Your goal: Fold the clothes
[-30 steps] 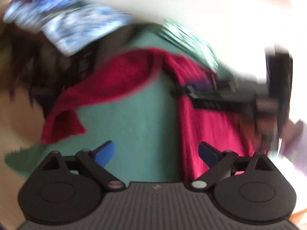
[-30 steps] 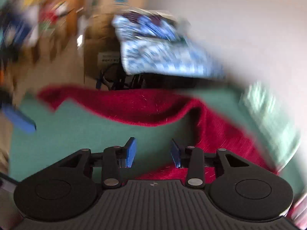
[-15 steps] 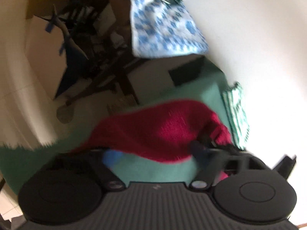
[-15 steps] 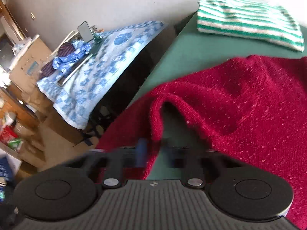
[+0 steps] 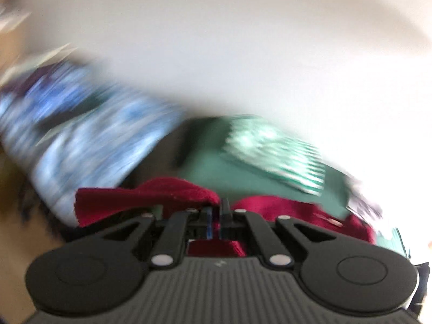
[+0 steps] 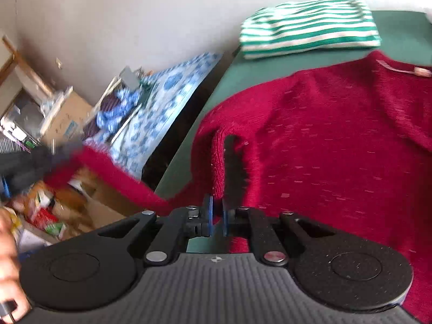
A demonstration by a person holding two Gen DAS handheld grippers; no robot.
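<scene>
In your right wrist view, at the far left edge of the frame, your hand (image 6: 8, 275) shows low down, and above it a blurred dark shape that looks like your left gripper (image 6: 32, 162) pulls 1 sleeve of the red sweater (image 6: 337, 148) out past the table edge. Behind that sleeve the floor is crowded: cardboard boxes (image 6: 67, 124) and loose packets at the left, then a blue-and-white patterned cloth (image 6: 167, 102) draped over a low surface just beside the green table (image 6: 224, 81). At centre bottom, your right gripper (image 6: 216, 210) has its blue pads pressed together on a raised fold of the sweater's edge, which stands up as a ridge right in front of the jaws. The sweater's body spreads over the right half of the frame, lying on the table. In the upper right, a folded green-and-white striped garment (image 6: 310, 24) sits near the sweater's collar; whether they touch I cannot tell.

Your left wrist view is heavily smeared. The patterned cloth fills the left, the sweater crosses the lower middle, and your left gripper (image 5: 216, 210) is pinched shut on a lifted red fold. The striped garment (image 5: 275, 151) lies right of centre on the table (image 5: 205, 162).
</scene>
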